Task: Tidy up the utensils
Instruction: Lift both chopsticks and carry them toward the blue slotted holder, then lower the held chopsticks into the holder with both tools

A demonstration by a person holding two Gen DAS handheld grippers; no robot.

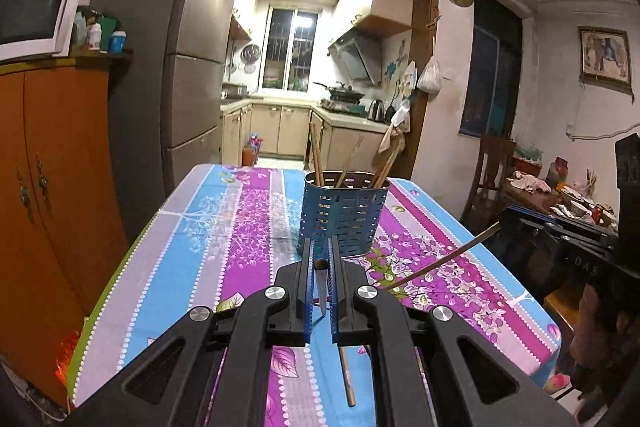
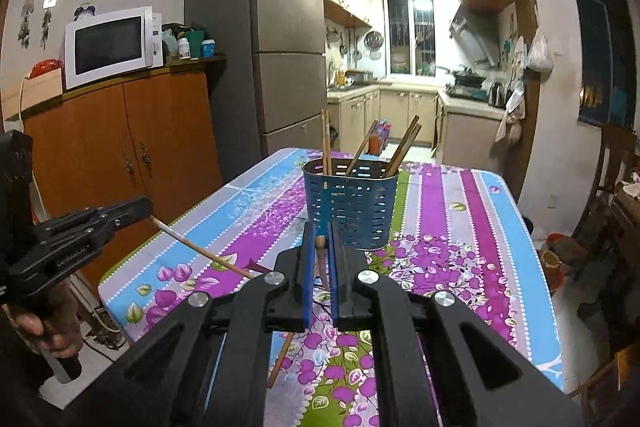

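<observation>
Blue metal with rows of little slots made up the holder [image 1: 344,215], a tall cup that stood upright on the tabletop [image 1: 208,227], which wore a striped cloth with purple flowers. Five brown chopsticks already leaned inside it, poking out of the top. The left gripper [image 1: 321,267] was pinching one chopstick [image 1: 347,375] near its top end, and the rest of the stick hung down below the gripper. The right gripper [image 2: 321,247] was pinching another chopstick [image 2: 280,359] the same way, close to its tip. From the right camera, the left gripper showed from the side with its long thin stick [image 2: 200,247] slanting down over the cloth. Both sticks hung in the air near the holder and had not gone in yet. They looked like wood: thin, stiff, very light and smooth. A stick like that could probably slip or swing if it was squeezed only at the end, so a firm hold near the top seemed best for dropping it in point first.
</observation>
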